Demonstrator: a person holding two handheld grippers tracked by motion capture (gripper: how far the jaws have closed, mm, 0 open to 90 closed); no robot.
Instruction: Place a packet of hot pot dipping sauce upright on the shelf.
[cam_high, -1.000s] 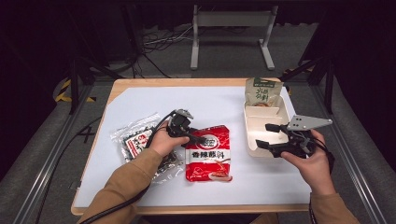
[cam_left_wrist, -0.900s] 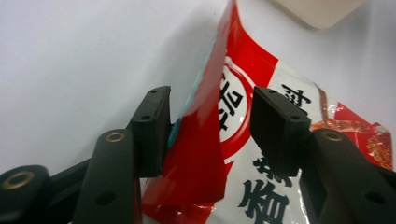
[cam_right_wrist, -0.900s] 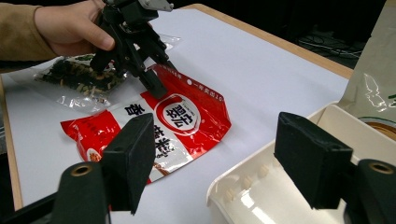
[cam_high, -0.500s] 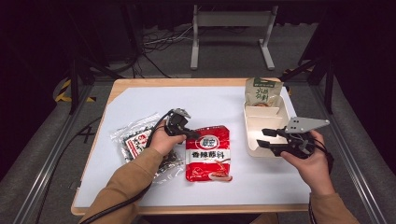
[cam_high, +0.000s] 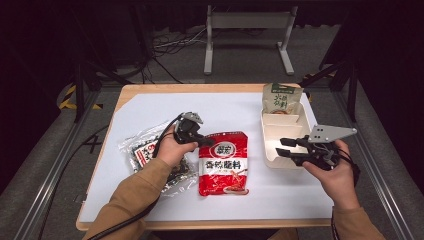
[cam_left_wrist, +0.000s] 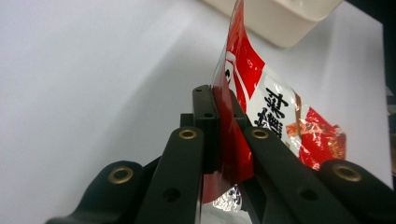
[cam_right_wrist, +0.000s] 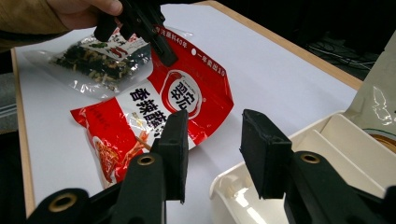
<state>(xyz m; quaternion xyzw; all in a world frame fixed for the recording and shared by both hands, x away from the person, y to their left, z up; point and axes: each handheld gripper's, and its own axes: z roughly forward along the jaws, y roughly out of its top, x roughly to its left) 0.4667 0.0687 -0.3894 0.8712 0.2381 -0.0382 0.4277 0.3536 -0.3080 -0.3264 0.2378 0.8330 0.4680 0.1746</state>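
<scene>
left claw (cam_high: 202, 141) clamped on the top edge of the red snack packet (cam_high: 224, 169), pads pinching the foil flat between them; in the left gripper view that edge stands lifted between the jaws (cam_left_wrist: 223, 135), the rest of the packet trailing down to the worktop (cam_high: 150, 107). landmark: the cream divided tray (cam_high: 272, 159) near the worktop's right edge. red packet lies just left of the tray, apart from it, its printed face up, top left corner raised in the claw. clear bag of dark dried bits (cam_high: 145, 150) farther left of the tray, beyond the red packet, partly under the left hand (cam_high: 172, 150) and sleeve. green-and-tan pouch (cam_high: 282, 98) stands upright at the tray's far end, leaning in the far compartment. right claw (cam_high: 282, 147) level at the tray's near left rim, jaws half apart and just been closing, nothing between the pads; in the right gripper view the gap between them (cam_right_wrist: 212, 149) looks out over bare worktop, with the tray rim below the right-hand jaw. cannot tell whether that jaw touches the rim. right hand (cam_high: 336, 172) sits just right of the tray's near corner, grey three-cornered plate on top of its gripper.
</scene>
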